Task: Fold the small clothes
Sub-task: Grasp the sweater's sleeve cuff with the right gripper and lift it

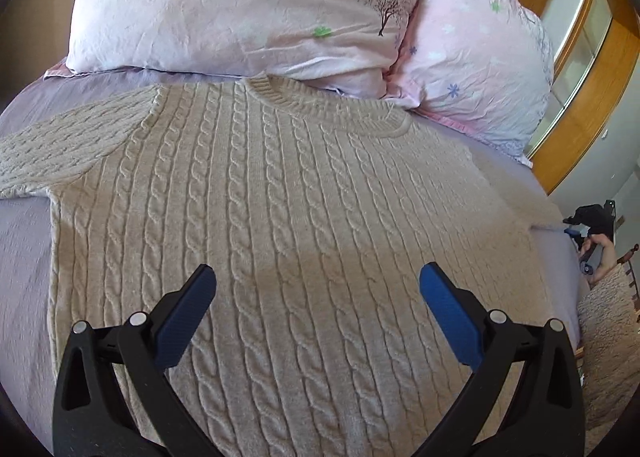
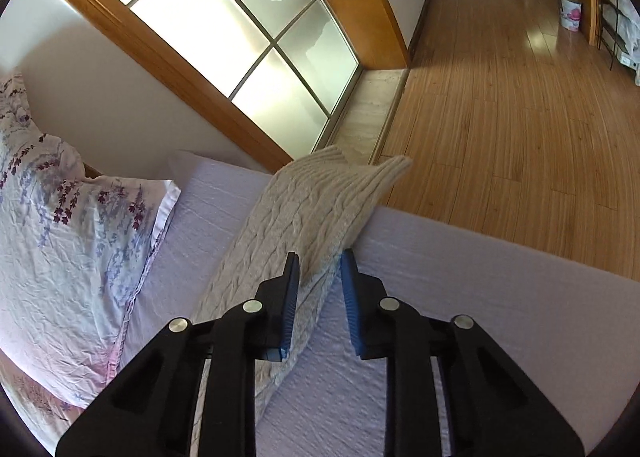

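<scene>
Across the left wrist view, I am seeing the cream cable-knit sweater (image 1: pixel 280 193) lying flat on the lilac bed sheet (image 1: pixel 24 257), its left sleeve (image 1: pixel 52 153) running off toward the left edge of the frame and its collar (image 1: pixel 280 91) touching the pink pillows (image 1: pixel 240 5) at the top. At the bottom of that frame I am holding the left gripper (image 1: pixel 318 277) over the lower body of the sweater, with its blue fingers (image 1: pixel 188 311) spread wide and gripping nothing. At the far right edge, the right gripper (image 1: pixel 592 225) is showing small and dark beside the mattress edge.

Moving to the right wrist view, a floral pillow (image 2: pixel 68 241) is filling the left side. At centre, the right gripper (image 2: pixel 320 263) is straddling the sweater's other sleeve (image 2: pixel 304 213), whose cuff is hanging past the bed edge toward the wooden floor (image 2: pixel 520 117). Its fingers (image 2: pixel 290 305) are standing narrowly apart with the knit between them; I cannot tell whether they are pinching it.
</scene>
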### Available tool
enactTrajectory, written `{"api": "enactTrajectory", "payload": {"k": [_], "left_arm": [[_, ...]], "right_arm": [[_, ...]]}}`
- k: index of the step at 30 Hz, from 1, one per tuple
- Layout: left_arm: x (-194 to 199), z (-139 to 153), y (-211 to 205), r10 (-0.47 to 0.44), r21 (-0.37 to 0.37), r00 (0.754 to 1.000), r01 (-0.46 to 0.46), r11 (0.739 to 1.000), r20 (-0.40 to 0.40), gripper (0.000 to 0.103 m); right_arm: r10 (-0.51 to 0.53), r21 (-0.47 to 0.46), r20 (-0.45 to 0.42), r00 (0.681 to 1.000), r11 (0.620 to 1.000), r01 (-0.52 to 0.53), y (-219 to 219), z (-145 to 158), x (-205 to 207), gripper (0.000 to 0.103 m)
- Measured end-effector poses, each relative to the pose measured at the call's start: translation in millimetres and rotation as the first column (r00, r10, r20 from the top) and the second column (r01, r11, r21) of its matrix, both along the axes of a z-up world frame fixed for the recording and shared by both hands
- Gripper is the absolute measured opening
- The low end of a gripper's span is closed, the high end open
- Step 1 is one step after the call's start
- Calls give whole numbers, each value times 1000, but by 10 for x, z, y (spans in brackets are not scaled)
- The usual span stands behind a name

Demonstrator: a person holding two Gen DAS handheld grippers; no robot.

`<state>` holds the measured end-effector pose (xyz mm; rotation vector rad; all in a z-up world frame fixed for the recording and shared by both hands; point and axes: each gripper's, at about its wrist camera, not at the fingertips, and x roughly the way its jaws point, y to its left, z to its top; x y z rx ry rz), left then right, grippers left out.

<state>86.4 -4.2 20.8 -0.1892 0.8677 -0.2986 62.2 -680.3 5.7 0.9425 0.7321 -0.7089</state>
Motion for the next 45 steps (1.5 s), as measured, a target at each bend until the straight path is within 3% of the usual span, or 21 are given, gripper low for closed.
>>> {"api": "enactTrajectory", "payload": {"k": [2, 8, 18, 25, 32, 38, 45], "left_arm": [[13, 9, -17, -5, 10, 1000, 5, 1000, 4, 101], [89, -25, -28, 12, 73, 1000, -11, 997, -12, 101], [121, -96, -4, 13, 72, 999, -11, 997, -32, 101], [126, -105, -24, 9, 84, 1000, -6, 996, -29, 101], [127, -108, -33, 7, 95, 1000, -4, 995, -28, 101], [128, -107, -33, 6, 93, 1000, -3, 996, -29, 101], [115, -100, -8, 2, 72, 1000, 0, 997, -30, 101]], "right_arm": [[-2, -14, -13, 1000, 1000, 2, -24, -43, 104, 18], [10, -57, -38, 999, 998, -13, 20, -44, 210, 17], [40, -116, -74, 996, 992, -49, 47, -26, 267, 17], [76, -181, -102, 992, 979, -94, 114, -9, 304, 9], [134, -249, -63, 989, 958, -145, 288, 141, 362, 9], [237, -350, -29, 971, 908, -232, 659, 443, 478, 8], [426, -442, -8, 905, 810, -386, 1380, 805, 727, 8]]}}
